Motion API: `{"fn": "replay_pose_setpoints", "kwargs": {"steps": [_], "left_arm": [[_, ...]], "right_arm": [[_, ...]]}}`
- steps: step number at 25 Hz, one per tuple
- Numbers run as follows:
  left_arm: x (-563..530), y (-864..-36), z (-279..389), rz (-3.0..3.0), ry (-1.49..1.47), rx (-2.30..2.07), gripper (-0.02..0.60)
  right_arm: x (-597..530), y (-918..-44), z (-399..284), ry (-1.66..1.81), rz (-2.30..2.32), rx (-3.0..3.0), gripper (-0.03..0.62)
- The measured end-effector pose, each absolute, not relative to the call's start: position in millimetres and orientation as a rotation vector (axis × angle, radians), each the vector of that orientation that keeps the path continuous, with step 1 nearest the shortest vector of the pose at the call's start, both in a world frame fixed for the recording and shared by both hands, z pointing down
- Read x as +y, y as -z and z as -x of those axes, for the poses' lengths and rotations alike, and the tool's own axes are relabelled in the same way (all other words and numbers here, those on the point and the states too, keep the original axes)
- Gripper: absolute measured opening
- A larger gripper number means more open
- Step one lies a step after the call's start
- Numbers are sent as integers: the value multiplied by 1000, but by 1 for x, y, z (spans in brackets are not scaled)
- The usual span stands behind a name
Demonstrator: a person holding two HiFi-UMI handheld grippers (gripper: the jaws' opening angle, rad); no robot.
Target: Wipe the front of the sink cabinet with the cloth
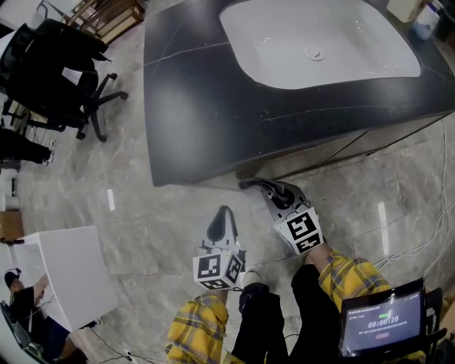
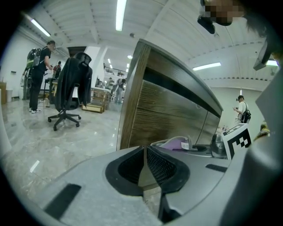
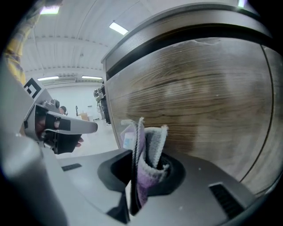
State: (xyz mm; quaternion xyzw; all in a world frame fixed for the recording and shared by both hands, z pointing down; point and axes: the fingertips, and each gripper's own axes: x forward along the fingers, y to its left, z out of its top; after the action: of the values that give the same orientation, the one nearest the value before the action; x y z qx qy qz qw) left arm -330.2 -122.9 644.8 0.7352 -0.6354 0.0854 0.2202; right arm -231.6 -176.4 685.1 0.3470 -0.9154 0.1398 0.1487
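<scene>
The sink cabinet has a dark countertop (image 1: 192, 106) with a white basin (image 1: 320, 43) and a wood-grain front (image 3: 199, 106), which also shows in the left gripper view (image 2: 168, 110). My right gripper (image 3: 141, 163) is shut on a folded purple and grey cloth (image 3: 148, 152), held close to the wood front. In the head view its tips (image 1: 249, 184) reach just under the counter's front edge. The cloth (image 2: 174, 143) shows from the side too. My left gripper (image 2: 145, 152) is shut with nothing in it, and hangs lower left (image 1: 224, 213), clear of the cabinet.
A black office chair (image 1: 64, 78) stands on the marble floor at the far left. A white box (image 1: 71, 274) sits lower left. A tablet with a timer (image 1: 384, 320) is at the lower right. Bottles (image 1: 426, 18) stand on the counter's far right corner. Cables run along the right floor.
</scene>
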Motion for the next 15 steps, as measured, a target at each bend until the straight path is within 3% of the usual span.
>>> {"fn": "replay_pose_setpoints", "kwargs": {"steps": [15], "left_arm": [[-163,-628,213,-2124,-224,-1631,8]], "right_arm": [[-204,-683,106,-487,-1174,-2542,43]]}}
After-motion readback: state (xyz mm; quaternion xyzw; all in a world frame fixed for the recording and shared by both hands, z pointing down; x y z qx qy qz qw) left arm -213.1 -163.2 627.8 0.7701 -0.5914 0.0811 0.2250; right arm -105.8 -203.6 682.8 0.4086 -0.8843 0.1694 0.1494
